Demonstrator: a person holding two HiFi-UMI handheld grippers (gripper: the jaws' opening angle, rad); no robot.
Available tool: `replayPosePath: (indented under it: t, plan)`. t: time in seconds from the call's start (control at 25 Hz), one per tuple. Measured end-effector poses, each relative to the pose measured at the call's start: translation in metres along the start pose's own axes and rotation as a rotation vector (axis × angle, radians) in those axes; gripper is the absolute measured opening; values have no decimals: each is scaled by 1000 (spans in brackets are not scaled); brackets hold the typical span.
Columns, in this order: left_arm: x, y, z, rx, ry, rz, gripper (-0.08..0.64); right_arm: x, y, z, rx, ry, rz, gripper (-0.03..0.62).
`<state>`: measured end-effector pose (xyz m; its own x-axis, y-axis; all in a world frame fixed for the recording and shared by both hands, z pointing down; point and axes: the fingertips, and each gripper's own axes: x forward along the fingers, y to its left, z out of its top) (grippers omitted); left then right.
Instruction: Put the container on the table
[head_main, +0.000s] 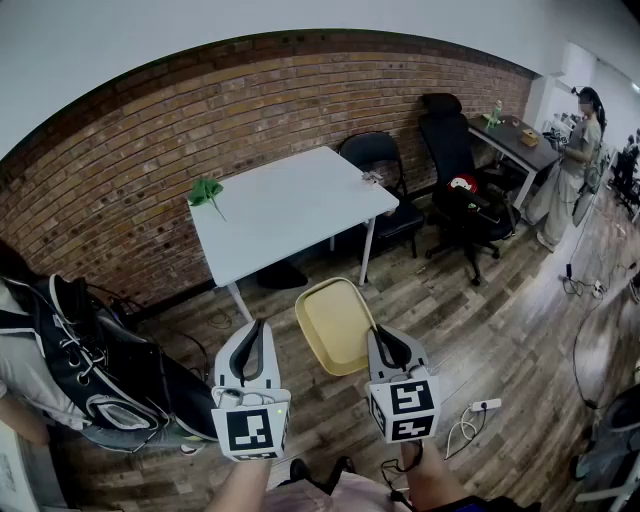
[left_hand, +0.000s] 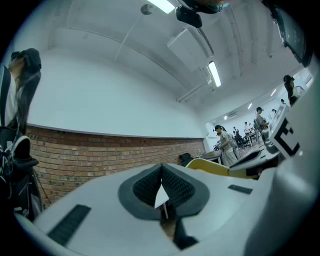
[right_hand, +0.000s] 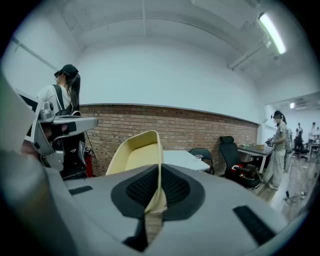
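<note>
A pale yellow container (head_main: 335, 325) hangs tilted above the wooden floor, in front of the white table (head_main: 290, 205). My right gripper (head_main: 378, 335) is shut on its right rim; in the right gripper view the yellow wall (right_hand: 135, 152) rises from between the shut jaws (right_hand: 160, 172). To the container's left, my left gripper (head_main: 262, 325) has its jaws together and holds nothing; only a thin pale sliver shows between the pads (left_hand: 161, 172). The container's edge (left_hand: 215, 166) shows at the right of the left gripper view. On the table lie a green item (head_main: 205, 190) and a small object (head_main: 372, 177).
Behind the table runs a brick wall (head_main: 150, 130). A black chair (head_main: 385, 165) and an office chair (head_main: 460, 160) stand to its right, then a desk (head_main: 520, 140) with a person (head_main: 575, 150). A black bag (head_main: 90, 350) sits left. A power strip (head_main: 485, 405) lies on the floor.
</note>
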<state>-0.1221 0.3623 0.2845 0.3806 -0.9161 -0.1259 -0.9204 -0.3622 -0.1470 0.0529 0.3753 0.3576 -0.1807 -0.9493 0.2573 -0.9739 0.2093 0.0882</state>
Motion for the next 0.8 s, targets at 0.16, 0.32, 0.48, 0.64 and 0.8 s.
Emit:
replayPosePath:
  t: [0.16, 0.32, 0.48, 0.64, 0.8]
  plan:
    - [1, -6, -2, 4, -6, -2, 11, -1, -4, -3, 1, -3, 0, 17]
    - [6, -7, -4, 2, 2, 2, 10, 3, -9, -4, 3, 1, 0, 16]
    - [10, -17, -5, 6, 8, 7, 11, 2, -22, -7, 15, -3, -3, 17]
    - [14, -27, -7, 8, 12, 17, 11, 3, -32, -9, 4, -2, 10, 17]
    - [20, -33, -12, 17, 17, 26, 9, 11, -44, -11, 6, -3, 18, 17]
